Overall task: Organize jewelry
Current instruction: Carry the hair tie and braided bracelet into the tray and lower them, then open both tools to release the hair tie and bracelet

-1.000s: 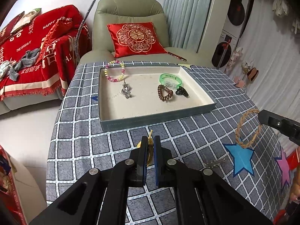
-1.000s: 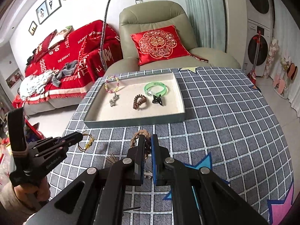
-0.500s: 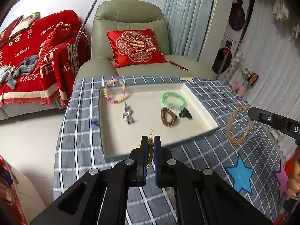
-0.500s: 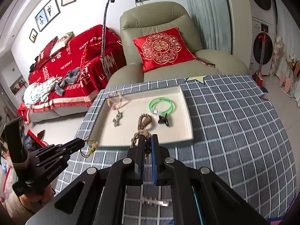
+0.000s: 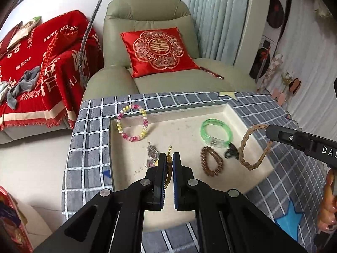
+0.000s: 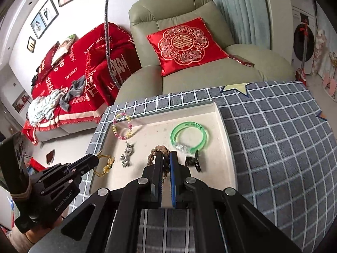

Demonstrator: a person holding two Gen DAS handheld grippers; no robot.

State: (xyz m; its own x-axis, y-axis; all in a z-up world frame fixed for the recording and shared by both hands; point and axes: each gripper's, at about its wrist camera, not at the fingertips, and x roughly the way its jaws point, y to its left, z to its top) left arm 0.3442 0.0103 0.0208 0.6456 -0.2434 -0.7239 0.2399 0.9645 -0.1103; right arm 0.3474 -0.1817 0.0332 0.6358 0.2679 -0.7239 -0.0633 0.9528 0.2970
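1. Left claw [image 5: 169, 158]: clamped on a gold bracelet [image 6: 105, 164], held over the near-left part of the tray [image 5: 248, 124].
2. Right claw [image 6: 166, 157]: pinched on a braided tan bracelet [image 5: 252, 147], hanging above the tray's right half.
3. Tray sits on the checked grey tabletop [image 6: 273, 137], cream floor, low rim.
4. On the tray floor, nearest first: brown coil hair tie [image 5: 211, 164] with a small black clip [image 5: 230, 152] just beside it; silver charm [image 6: 127, 155] left of centre.
5. Further back: green bangle [image 5: 215, 132], touching the clip; pink-and-yellow bead bracelet [image 5: 132, 125] leaning on the far-left rim.
6. Behind the tabletop: green armchair [image 5: 147, 21] with a red cushion [image 5: 158, 50].
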